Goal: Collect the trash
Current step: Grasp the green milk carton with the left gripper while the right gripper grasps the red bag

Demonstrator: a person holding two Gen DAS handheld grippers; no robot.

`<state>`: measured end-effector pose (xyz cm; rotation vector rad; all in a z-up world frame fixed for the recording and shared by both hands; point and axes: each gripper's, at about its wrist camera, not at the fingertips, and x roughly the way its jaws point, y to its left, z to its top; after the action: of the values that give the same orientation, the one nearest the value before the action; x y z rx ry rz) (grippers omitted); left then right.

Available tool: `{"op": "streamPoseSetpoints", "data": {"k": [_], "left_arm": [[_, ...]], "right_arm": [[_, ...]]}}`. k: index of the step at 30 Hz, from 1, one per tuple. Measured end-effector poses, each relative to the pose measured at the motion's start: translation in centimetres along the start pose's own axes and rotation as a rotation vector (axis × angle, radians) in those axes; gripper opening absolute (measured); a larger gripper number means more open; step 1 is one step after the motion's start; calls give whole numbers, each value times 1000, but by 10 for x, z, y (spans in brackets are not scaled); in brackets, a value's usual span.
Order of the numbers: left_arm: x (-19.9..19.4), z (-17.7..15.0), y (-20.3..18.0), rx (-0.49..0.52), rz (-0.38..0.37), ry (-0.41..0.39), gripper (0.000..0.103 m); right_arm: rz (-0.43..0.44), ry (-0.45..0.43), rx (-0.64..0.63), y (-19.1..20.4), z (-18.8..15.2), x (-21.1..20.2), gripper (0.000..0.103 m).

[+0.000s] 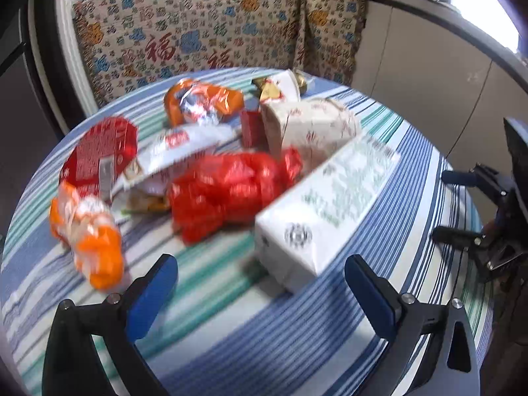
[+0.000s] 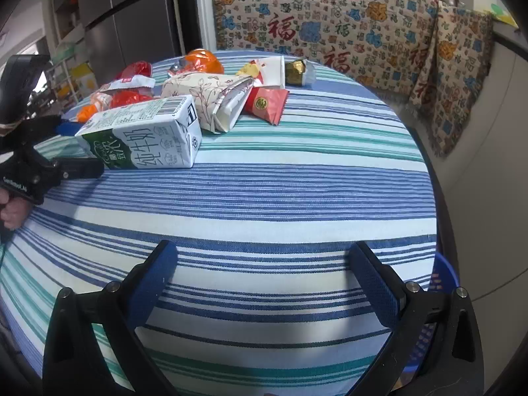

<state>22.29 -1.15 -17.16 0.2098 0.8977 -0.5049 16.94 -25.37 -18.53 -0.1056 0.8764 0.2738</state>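
**Both grippers wide and empty, trash heaped by the milk carton**

The milk carton [image 2: 142,135] lies on its side on the striped tablecloth [image 2: 280,191]; I'd say it sits nearest because it's the easiest first pick. Behind the carton crowd a red plastic bag [image 1: 227,188], a floral paper box [image 2: 211,99] and orange wrappers [image 1: 89,231]. The left gripper [image 1: 260,274] stands just before the carton, jaws spread full, nothing between them. The right gripper [image 2: 264,264] hovers over bare cloth on the carton's near side, equally wide, empty. A blue basket [image 2: 442,277] peeks past the table edge there.
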Motion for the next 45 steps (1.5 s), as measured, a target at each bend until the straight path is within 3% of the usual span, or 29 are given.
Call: {"op": "streamPoseSetpoints", "data": {"k": [5, 8, 9, 10, 13, 19, 23, 26, 30, 32, 35, 38, 44, 45], "left_arm": [[0, 11, -15, 136, -48, -30, 102], [-2, 10, -26, 186, -82, -37, 73], [-3, 10, -27, 184, -96, -36, 57], [-4, 9, -27, 172, -113, -35, 50], [-13, 3, -23, 80, -162, -21, 45], [-52, -38, -4, -254, -305, 55, 44], [-68, -68, 24, -442, -289, 76, 45], [-80, -76, 45, -496, -193, 65, 63], [-94, -69, 54, -475, -106, 29, 69], [-96, -62, 44, -388, -105, 25, 79], [-90, -54, 24, -211, -80, 23, 81], [-73, -49, 11, -118, -44, 32, 81], [-60, -46, 0, -91, 23, -6, 80], [-62, -47, 0, -106, 34, -20, 76]], "right_arm": [[1, -1, -1, 0, 0, 0, 103], [0, 0, 0, 0, 0, 0, 103], [0, 0, 0, 0, 0, 1, 103], [0, 0, 0, 0, 1, 1, 103], [1, 1, -1, 0, 1, 0, 103], [1, 7, 0, 1, 1, 1, 103], [0, 6, 2, 0, 1, 1, 103], [-6, 4, 8, 0, 0, 0, 103], [-12, 0, 16, 1, 0, 0, 103], [-14, -2, 18, 1, 0, 0, 103], [-16, -2, 20, 1, 1, 1, 103], [-17, 0, 20, 2, 1, 1, 103], [-12, 22, 14, 2, 2, 0, 103], [-3, 30, 9, 3, 3, -1, 102]]}}
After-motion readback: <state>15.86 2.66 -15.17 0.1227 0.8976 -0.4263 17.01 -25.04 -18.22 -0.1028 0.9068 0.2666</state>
